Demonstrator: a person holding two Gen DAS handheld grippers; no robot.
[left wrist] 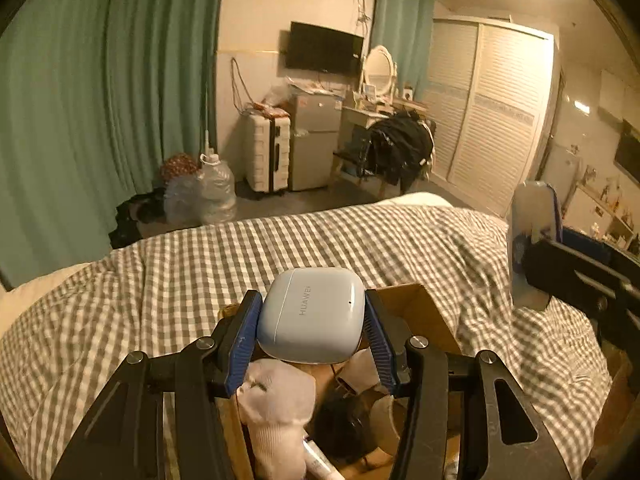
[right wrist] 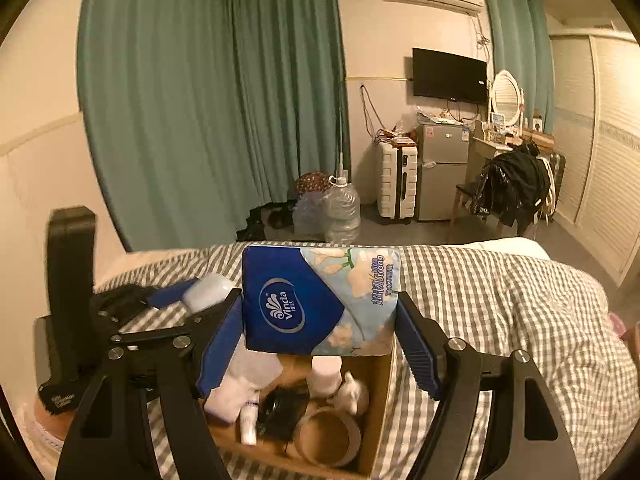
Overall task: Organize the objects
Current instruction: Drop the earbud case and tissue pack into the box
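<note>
My left gripper point(left wrist: 311, 316) is shut on a pale blue Huawei earbud case point(left wrist: 311, 314) and holds it above an open cardboard box point(left wrist: 416, 312) on the checked bed. My right gripper point(right wrist: 320, 312) is shut on a blue Vinda tissue pack point(right wrist: 320, 300) and holds it above the same box point(right wrist: 378, 400). The box holds a white sock point(left wrist: 276, 412), a tape roll point(right wrist: 328, 436), a small white tube point(right wrist: 249, 424), a white bottle point(right wrist: 326, 374) and something black point(right wrist: 280, 408). The right gripper with the tissue pack point(left wrist: 528, 248) shows at the right of the left wrist view. The left gripper with the case point(right wrist: 208, 286) shows at the left of the right wrist view.
The bed has a grey checked cover point(left wrist: 200, 272). Beyond it stand water jugs point(left wrist: 216, 192), a white suitcase point(left wrist: 266, 156), a small fridge point(left wrist: 316, 148), a chair with dark clothes point(left wrist: 400, 148) and a wardrobe point(left wrist: 496, 112). Green curtains point(left wrist: 100, 100) hang at the left.
</note>
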